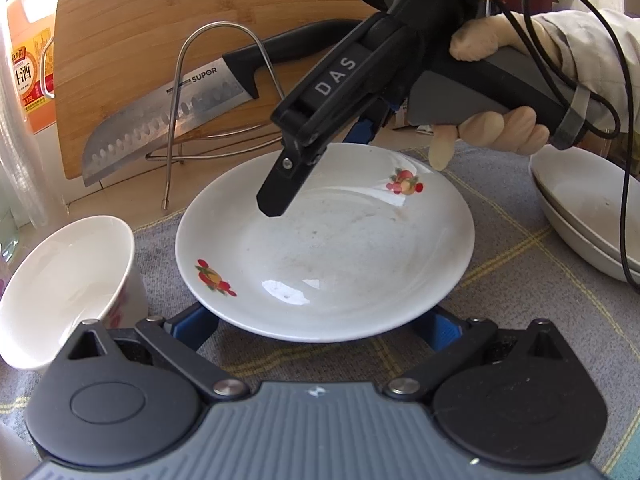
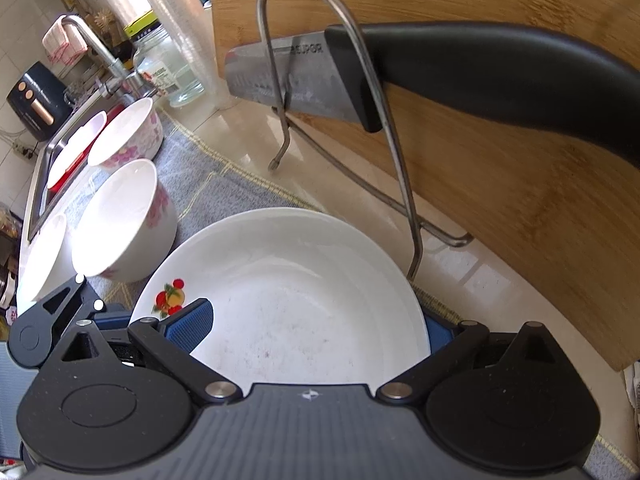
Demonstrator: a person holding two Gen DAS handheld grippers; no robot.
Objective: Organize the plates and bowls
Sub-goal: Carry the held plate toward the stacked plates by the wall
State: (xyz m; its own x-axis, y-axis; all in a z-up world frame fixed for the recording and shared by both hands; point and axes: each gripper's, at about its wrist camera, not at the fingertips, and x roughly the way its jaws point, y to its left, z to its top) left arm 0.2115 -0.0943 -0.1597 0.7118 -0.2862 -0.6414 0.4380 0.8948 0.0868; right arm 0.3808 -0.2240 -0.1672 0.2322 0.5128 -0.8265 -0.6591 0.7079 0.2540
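A white plate with fruit prints (image 1: 332, 240) lies on a grey checked cloth (image 1: 500, 280). My left gripper (image 1: 320, 328) is open; its blue fingers (image 1: 192, 326) sit under the plate's near rim, one on each side. My right gripper (image 2: 316, 320) closes on the same plate (image 2: 288, 292) at its far rim: one blue finger (image 2: 188, 324) lies on top, the other below. In the left wrist view the right gripper's black finger (image 1: 280, 184) hangs over the plate. White bowls with pink flowers (image 2: 124, 220) stand to the left.
A bamboo cutting board (image 1: 200, 20) leans behind with a knife (image 1: 168, 120) in a wire rack (image 1: 224, 92). Stacked grey dishes (image 1: 588, 208) sit at the right. An orange bottle (image 1: 28, 52) stands far left. A sink with a faucet (image 2: 92, 48) lies beyond the bowls.
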